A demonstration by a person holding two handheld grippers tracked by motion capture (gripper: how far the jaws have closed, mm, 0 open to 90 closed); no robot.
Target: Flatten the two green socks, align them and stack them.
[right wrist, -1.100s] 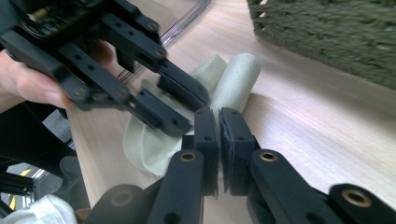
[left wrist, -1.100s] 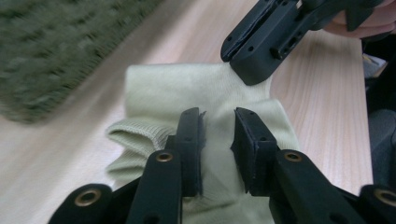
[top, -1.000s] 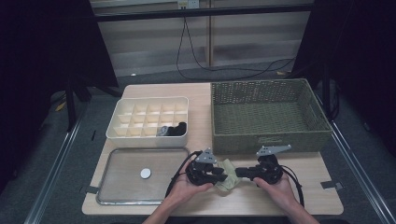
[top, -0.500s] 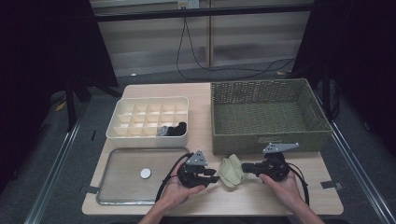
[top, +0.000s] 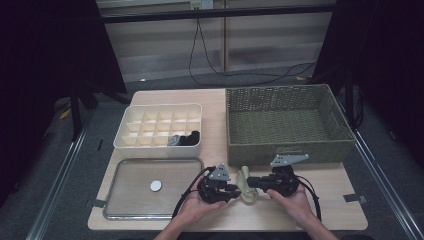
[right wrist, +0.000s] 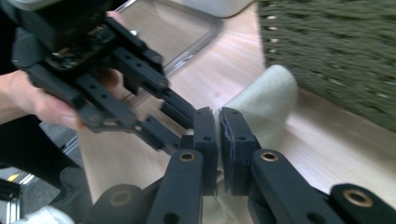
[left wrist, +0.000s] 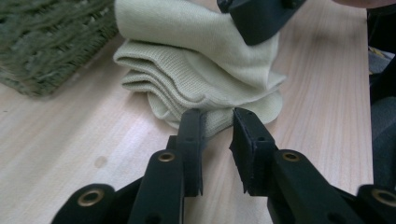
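Note:
A folded pale green knit cloth (top: 246, 182) lies on the wooden table (top: 330, 200) just in front of the basket. My right gripper (top: 251, 182) reaches it from the right and is shut on a thin fold (right wrist: 261, 93) of it, jaws almost together (right wrist: 218, 114). My left gripper (top: 235, 190) faces it from the left. Its jaws have just been closing, and the cloth's layered lower edge (left wrist: 205, 88) sits at their tips (left wrist: 217, 116) with a gap still showing between the pads. The right gripper's jaw (left wrist: 257, 18) rests on top of the cloth.
A green wicker basket (top: 285, 120) stands at the back right, close behind the cloth. At the back left, a white divided box (top: 160, 125) holds a dark item (top: 187, 139). A metal tray (top: 135, 200) with a small white disc (top: 156, 185) lies at the front left.
The cloth has gone from hanging low between the grippers to a bunched fold on the table. The left gripper drew back left, then came in at the cloth again.

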